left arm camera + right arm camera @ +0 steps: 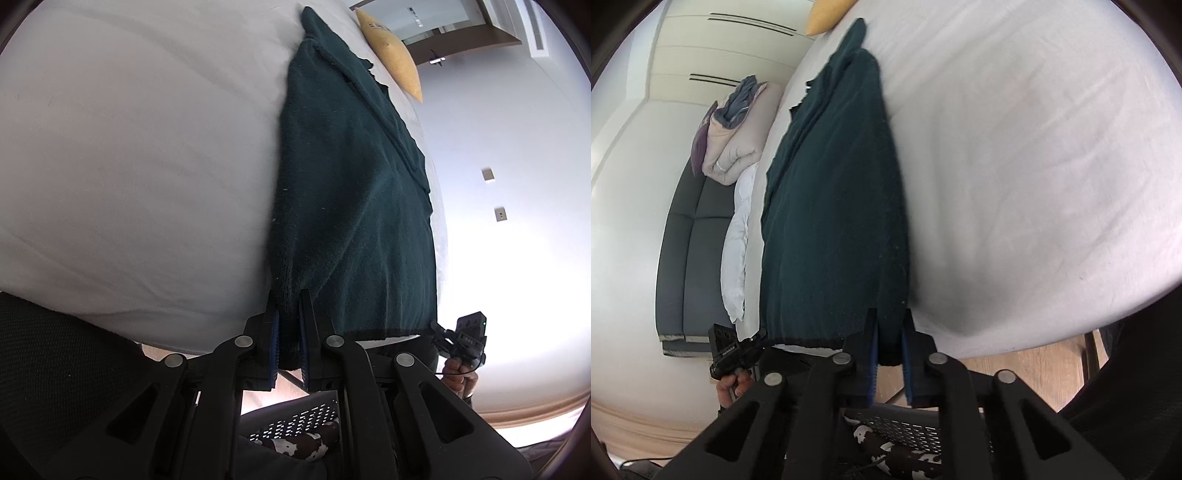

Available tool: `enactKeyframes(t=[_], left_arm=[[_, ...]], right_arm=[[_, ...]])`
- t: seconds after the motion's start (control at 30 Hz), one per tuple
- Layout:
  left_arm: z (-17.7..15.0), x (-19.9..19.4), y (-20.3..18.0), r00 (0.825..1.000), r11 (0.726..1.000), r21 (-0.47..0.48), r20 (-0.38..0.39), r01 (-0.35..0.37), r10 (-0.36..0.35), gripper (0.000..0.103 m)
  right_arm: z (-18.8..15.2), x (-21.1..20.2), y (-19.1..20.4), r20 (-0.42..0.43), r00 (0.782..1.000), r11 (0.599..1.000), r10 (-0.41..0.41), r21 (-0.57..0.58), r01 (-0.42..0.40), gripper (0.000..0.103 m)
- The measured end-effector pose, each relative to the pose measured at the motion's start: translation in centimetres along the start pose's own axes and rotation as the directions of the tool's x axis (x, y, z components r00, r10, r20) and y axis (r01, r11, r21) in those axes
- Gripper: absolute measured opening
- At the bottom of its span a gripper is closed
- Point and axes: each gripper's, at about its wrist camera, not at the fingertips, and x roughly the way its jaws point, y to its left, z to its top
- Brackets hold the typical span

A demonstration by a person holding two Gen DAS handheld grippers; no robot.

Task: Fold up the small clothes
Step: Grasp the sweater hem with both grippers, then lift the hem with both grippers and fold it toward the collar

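Dark-green knit garment [354,192] lies folded lengthwise on the white bed [129,166], running toward twelve o'clock; left gripper [289,325] and right gripper [889,332] each clamp a near-hem corner

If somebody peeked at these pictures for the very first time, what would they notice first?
A big dark green garment lies stretched along the white bed. At its near edge, the left gripper and right gripper each pinch a corner. A yellow pillow sits at the far end.
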Motion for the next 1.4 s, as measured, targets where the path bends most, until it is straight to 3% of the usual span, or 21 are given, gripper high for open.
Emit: enactKeyframes(t=[0.2,0.3,0.5,0.67,1.1,1.4], left_arm=[[0.2,-0.8,0.0,0.999,1.000,-0.014,0.032,0.027,-0.027,0.007],[0.7,-1.9,-0.3,0.994,0.997,-0.024,0.076,0.076,-0.074,0.006],[3.5,-5.1,-2.2,0.967,0.984,-0.009,0.191,0.176,-0.171,0.006],[6.4,-6.3,-4.3,0.946,0.976,0.022,0.243,0.217,-0.216,0.006],[15.8,-6.0,-7.4,0.924,0.977,0.010,0.323,0.214,-0.205,0.006],[23.4,-3.4,-9.2,0.927,0.985,-0.004,0.339,0.170,-0.158,0.005]], right_arm=[[0.5,-1.0,1.8,0.043,0.999,0.999,0.025,-0.044,-0.023,0.009],[1.1,-1.6,2.4,0.069,0.996,0.998,0.052,-0.049,-0.049,0.009],[3.3,-2.4,4.3,0.120,0.988,0.994,0.093,-0.069,-0.086,0.009],[6.2,-2.6,7.2,0.161,0.979,0.988,0.128,-0.107,-0.112,0.009],[16.3,-1.2,10.7,0.283,0.951,0.991,0.127,-0.082,-0.108,0.009],[22.9,2.0,12.8,0.318,0.944,0.993,0.086,-0.103,-0.055,0.009]])
